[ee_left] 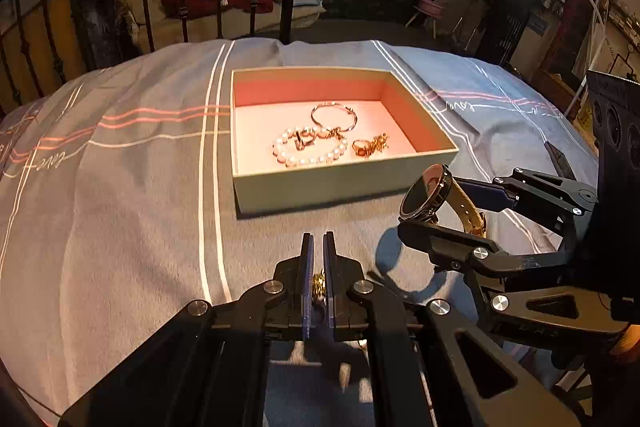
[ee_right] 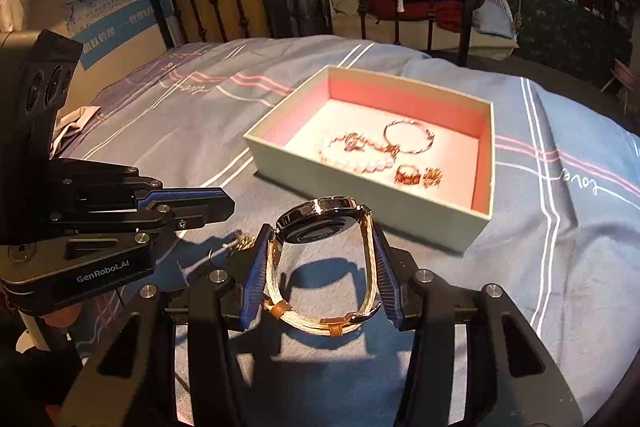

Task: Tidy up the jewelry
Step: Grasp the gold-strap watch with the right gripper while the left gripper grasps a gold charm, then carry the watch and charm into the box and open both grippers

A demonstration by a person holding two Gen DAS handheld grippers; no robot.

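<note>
My right gripper (ee_right: 318,227) is shut on a watch (ee_right: 320,321). Its blue pads press the gold band from both sides, and the dark round face tilts toward the box. The watch (ee_left: 424,193) hangs just above the bedspread, casting a shadow, in front of the box's near right corner. My left gripper (ee_left: 318,239) is shut on a small gold chain piece (ee_left: 319,285) deep between its pads; the piece also dangles in the right wrist view (ee_right: 244,241). An open pale box (ee_left: 340,183) with pink lining holds a pearl bracelet (ee_left: 308,157), a gold bangle (ee_left: 334,115) and rings (ee_left: 362,147).
The box (ee_right: 360,195) lies on a grey-blue striped bedspread (ee_left: 140,207) over a bed. A black iron bed frame (ee_right: 248,7) rises behind it. The two grippers sit close together, side by side, in front of the box.
</note>
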